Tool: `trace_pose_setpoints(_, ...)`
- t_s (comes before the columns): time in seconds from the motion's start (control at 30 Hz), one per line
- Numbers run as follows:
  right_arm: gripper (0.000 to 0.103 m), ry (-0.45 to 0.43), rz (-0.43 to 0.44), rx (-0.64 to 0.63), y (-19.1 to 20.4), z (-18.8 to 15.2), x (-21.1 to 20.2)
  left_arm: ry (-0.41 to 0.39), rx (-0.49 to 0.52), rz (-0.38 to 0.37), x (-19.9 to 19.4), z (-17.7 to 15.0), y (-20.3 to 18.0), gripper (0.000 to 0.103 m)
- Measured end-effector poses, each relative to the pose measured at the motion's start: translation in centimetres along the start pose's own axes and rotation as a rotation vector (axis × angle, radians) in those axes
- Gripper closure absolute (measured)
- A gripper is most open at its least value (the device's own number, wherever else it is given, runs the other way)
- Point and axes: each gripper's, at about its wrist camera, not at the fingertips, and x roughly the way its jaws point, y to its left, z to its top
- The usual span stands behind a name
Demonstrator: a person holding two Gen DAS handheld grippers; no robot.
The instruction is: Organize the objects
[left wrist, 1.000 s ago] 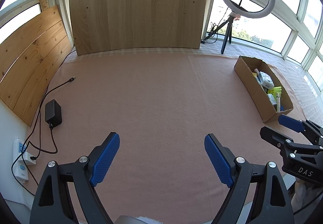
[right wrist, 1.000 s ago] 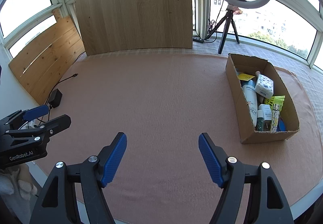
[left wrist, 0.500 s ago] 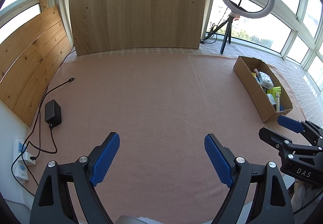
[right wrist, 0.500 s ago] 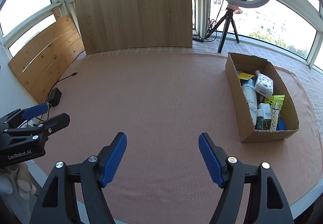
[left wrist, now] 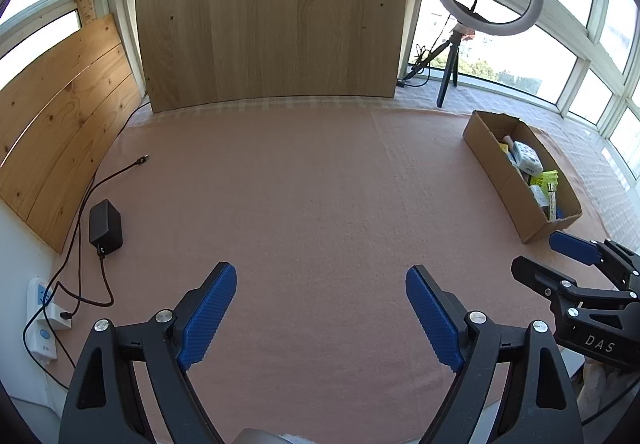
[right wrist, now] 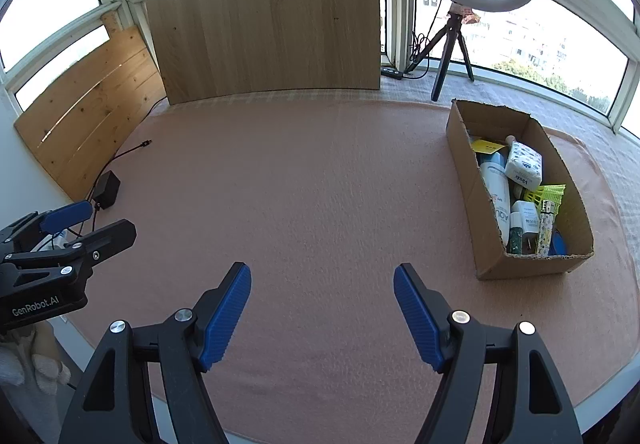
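A brown cardboard box (right wrist: 464, 172) stands on the pink cloth at the right, also seen in the left wrist view (left wrist: 496, 168). It holds several items: a white spray bottle (right wrist: 496, 188), a tissue pack (right wrist: 524, 164), a yellow item (right wrist: 552, 194) and small bottles. My left gripper (left wrist: 320, 312) is open and empty near the table's front edge. My right gripper (right wrist: 322, 310) is open and empty, left of and nearer than the box. Each gripper shows in the other's view, the right one (left wrist: 560, 260) and the left one (right wrist: 80, 224).
A ring light on a tripod (right wrist: 452, 40) stands at the back right. Wooden boards (left wrist: 272, 16) lean at the back and left. A black power adapter (left wrist: 105, 222) with cable and a white power strip (left wrist: 40, 316) lie at the left edge.
Almost nothing has moved. The right gripper has drifted very slightly back and lower, so the box sits a touch further to the right in its view.
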Motion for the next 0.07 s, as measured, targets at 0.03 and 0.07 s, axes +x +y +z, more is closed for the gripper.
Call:
trace_pose_setpoints(0.03, 0.033, 0.002, -0.001, 0.001, -0.04, 0.04, 0.08, 0.003, -0.003, -0.001, 0.13, 0.03, 0.14, 0.014)
trace_pose_setpoints(0.07, 0.033, 0.004, -0.001, 0.003, -0.10, -0.01, 0.12, 0.005, -0.004, -0.001, 0.20, 0.01, 0.19, 0.014)
